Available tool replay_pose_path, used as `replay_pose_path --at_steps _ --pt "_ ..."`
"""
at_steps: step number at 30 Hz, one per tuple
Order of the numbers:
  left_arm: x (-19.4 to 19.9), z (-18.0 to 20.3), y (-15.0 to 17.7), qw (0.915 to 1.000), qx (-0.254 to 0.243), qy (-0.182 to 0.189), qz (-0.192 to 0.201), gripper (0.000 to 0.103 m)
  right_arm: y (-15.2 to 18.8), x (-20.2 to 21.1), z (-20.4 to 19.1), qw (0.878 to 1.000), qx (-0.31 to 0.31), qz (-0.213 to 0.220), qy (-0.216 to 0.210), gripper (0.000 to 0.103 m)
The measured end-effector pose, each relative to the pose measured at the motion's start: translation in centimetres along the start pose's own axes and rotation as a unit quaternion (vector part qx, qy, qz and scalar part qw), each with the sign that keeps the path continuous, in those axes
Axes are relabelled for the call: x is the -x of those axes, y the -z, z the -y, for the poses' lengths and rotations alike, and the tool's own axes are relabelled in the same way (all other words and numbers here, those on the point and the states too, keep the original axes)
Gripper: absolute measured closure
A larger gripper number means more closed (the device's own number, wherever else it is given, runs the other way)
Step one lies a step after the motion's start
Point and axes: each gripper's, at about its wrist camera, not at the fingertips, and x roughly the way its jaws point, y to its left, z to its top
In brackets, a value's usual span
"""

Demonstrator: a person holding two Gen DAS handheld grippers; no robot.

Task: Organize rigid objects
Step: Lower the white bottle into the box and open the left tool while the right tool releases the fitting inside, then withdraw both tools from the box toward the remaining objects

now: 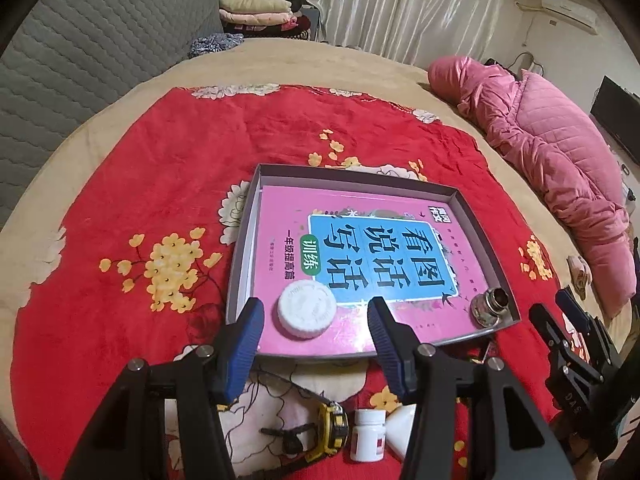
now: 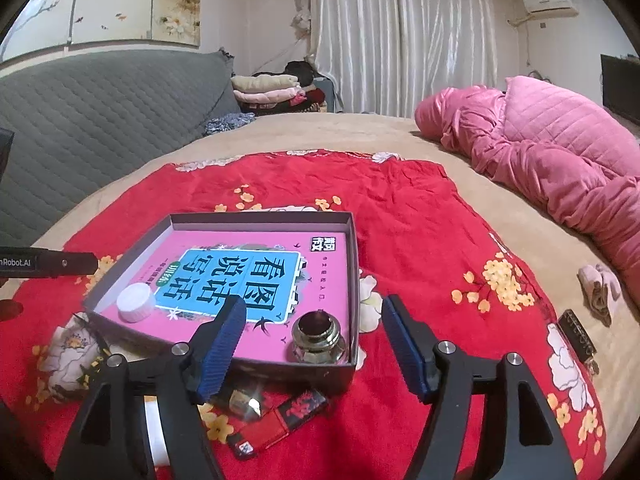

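Note:
A shallow grey box [image 1: 486,204] [image 2: 354,264] lies on a red floral blanket and holds a pink book [image 1: 280,224] [image 2: 320,276]. A white cap [image 1: 307,309] [image 2: 135,302] and a metal fitting [image 1: 490,309] [image 2: 317,335] rest on the book. My left gripper [image 1: 316,322] is open, its fingers on either side of the white cap, just above it. My right gripper [image 2: 314,334] is open and empty, near the metal fitting at the box's near right corner; it also shows in the left wrist view [image 1: 556,316].
In front of the box lie a yellow tape measure [image 1: 332,432], a white pill bottle [image 1: 370,434], a red-and-black lighter [image 2: 280,420] and a small metal piece [image 2: 244,400]. A pink quilted jacket [image 2: 560,160] lies right. A black case [image 2: 578,336] sits far right.

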Motion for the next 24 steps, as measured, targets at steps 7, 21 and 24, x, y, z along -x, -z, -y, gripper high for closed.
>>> replay_pose_path --at_steps 7,21,24 --pt "1.4 0.4 1.8 0.9999 -0.013 -0.004 -0.001 0.049 0.3 1.2 -0.3 1.000 0.004 0.003 0.001 0.030" --pt "3.1 0.5 3.6 0.9998 -0.017 -0.007 -0.002 0.049 2.0 3.1 -0.8 1.000 0.009 -0.019 0.013 0.029" --pt "3.4 0.5 4.0 0.9998 -0.019 -0.008 -0.002 0.049 2.4 3.3 -1.4 1.000 0.010 -0.024 0.009 0.029"
